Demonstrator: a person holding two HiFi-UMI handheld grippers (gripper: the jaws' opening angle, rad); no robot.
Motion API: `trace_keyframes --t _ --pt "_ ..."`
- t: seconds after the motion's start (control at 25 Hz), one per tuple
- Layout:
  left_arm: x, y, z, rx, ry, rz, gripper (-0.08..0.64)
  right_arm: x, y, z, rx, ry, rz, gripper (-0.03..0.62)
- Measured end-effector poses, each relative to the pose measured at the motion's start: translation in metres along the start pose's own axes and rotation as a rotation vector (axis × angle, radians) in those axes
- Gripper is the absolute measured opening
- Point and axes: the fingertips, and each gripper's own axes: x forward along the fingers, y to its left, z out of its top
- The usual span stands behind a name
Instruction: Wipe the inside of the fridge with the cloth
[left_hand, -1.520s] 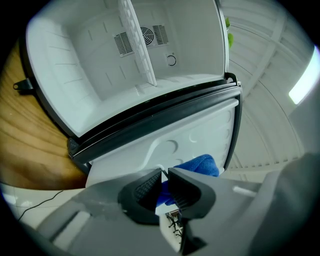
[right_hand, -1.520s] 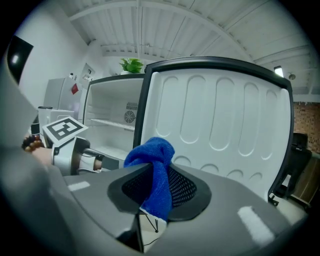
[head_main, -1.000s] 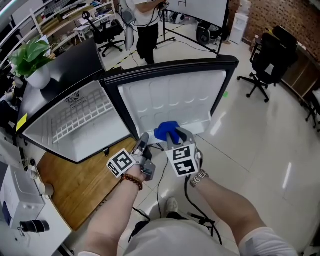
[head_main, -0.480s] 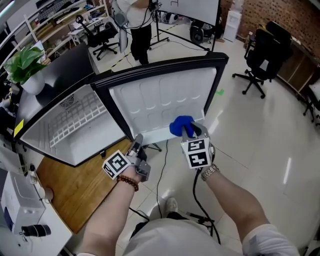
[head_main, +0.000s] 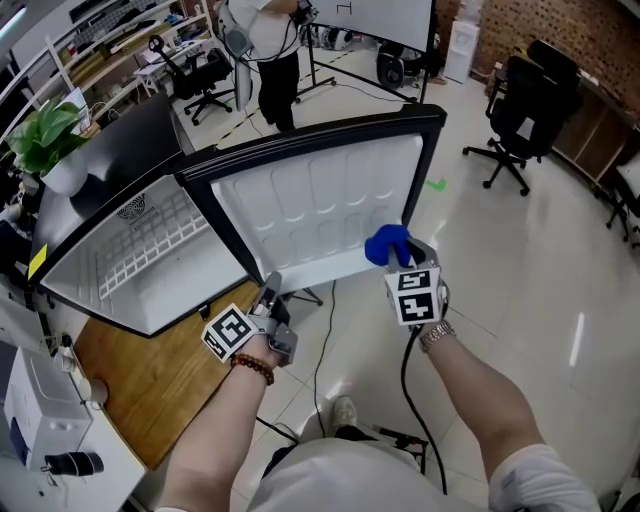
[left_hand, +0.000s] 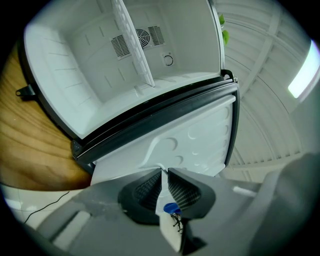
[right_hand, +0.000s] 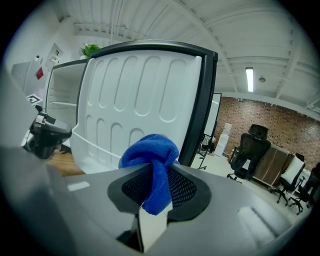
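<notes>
The fridge (head_main: 150, 260) stands open, its white interior (left_hand: 90, 75) bare apart from a wire shelf. Its door's ribbed white inner panel (head_main: 320, 205) faces me. My right gripper (head_main: 398, 256) is shut on a bunched blue cloth (head_main: 386, 243), which sits at the door panel's lower right corner; in the right gripper view the cloth (right_hand: 150, 150) bulges out between the pads in front of the door panel (right_hand: 135, 95). My left gripper (head_main: 272, 292) hovers below the door's lower left corner; in its own view its jaws (left_hand: 164, 172) stand almost together with nothing between them.
A wooden surface (head_main: 150, 370) lies under the fridge. A potted plant (head_main: 45, 130) stands on top of it. A person (head_main: 265, 50) stands behind, office chairs (head_main: 525, 110) to the right. A cable (head_main: 320, 355) trails over the tiled floor.
My right gripper has carried the blue cloth rightward along the lower part of the door panel to its outer edge. The left gripper has stayed put.
</notes>
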Motion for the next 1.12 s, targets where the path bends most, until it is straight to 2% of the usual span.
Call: trace_keyframes --t 0.24,0.56,1.12 --pt "-0.001 0.000 -0.003 0.005 0.008 0.005 0.044 -0.007 0.000 0.006 0.012 -0.027 0.015 0.086" --pt "-0.013 0.013 -0.020 0.005 0.043 0.020 0.052 -0.034 0.029 0.032 0.004 -0.104 0.094 0.086" --pt "0.003 0.063 -0.024 -0.006 0.044 0.158 0.060 -0.016 0.093 0.030 -0.037 -0.067 0.193 0.086"
